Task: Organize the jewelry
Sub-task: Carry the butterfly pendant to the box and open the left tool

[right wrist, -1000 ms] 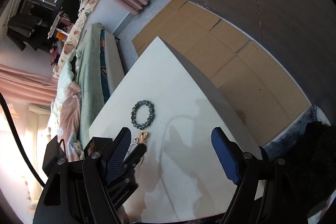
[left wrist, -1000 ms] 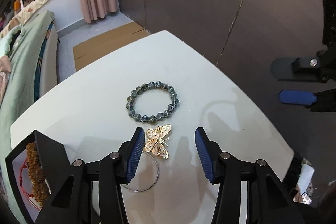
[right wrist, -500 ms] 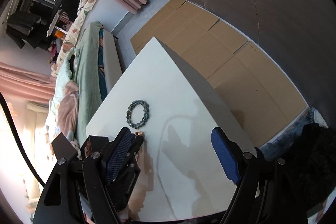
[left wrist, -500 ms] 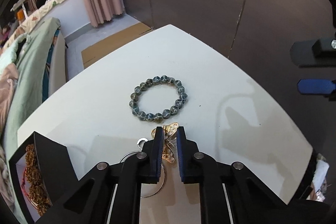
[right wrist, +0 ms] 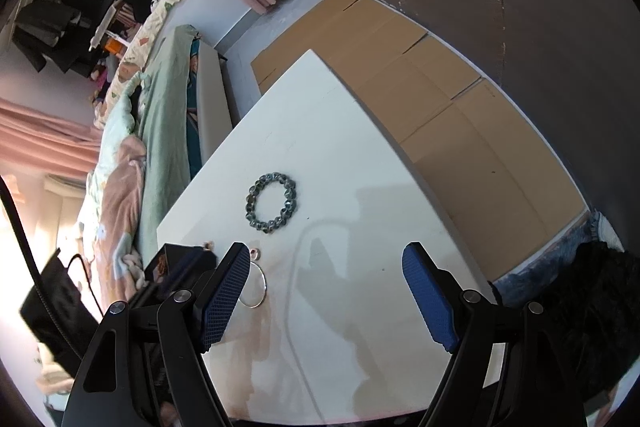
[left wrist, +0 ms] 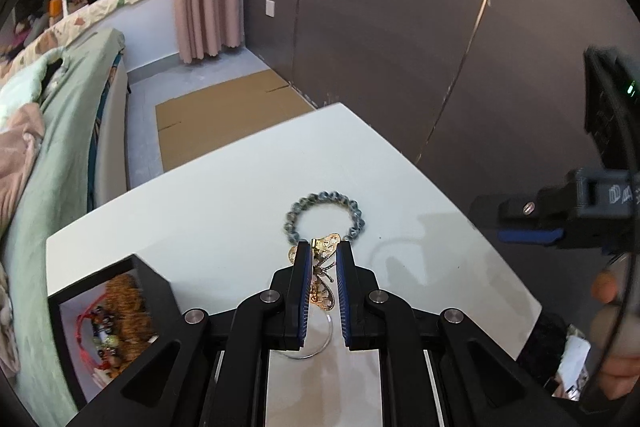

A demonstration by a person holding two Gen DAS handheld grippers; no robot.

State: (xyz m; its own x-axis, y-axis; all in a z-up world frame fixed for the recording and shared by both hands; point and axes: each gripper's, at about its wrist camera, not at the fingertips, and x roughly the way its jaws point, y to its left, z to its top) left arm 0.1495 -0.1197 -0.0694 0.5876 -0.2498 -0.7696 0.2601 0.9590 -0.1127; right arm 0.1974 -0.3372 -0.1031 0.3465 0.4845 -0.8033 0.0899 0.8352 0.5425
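Note:
My left gripper is shut on a gold butterfly ornament, which stands edge-on between the blue pads above the white table. Beyond the fingertips lies a grey-blue bead bracelet, flat on the table. A thin silver hoop lies under the jaws. At lower left an open black jewelry box holds brown beads and a red cord. In the right wrist view my right gripper stands open and empty, with the bracelet farther out and the hoop by its left finger.
The table's far edges drop to a floor laid with cardboard. A bed with a green cover runs along the left. Dark wall panels stand behind. A small ring lies near the hoop. A hand shows at the far right.
The left jaws closed on the gold butterfly and lifted it from the table; the silver hoop stayed down. The right gripper kept still and open.

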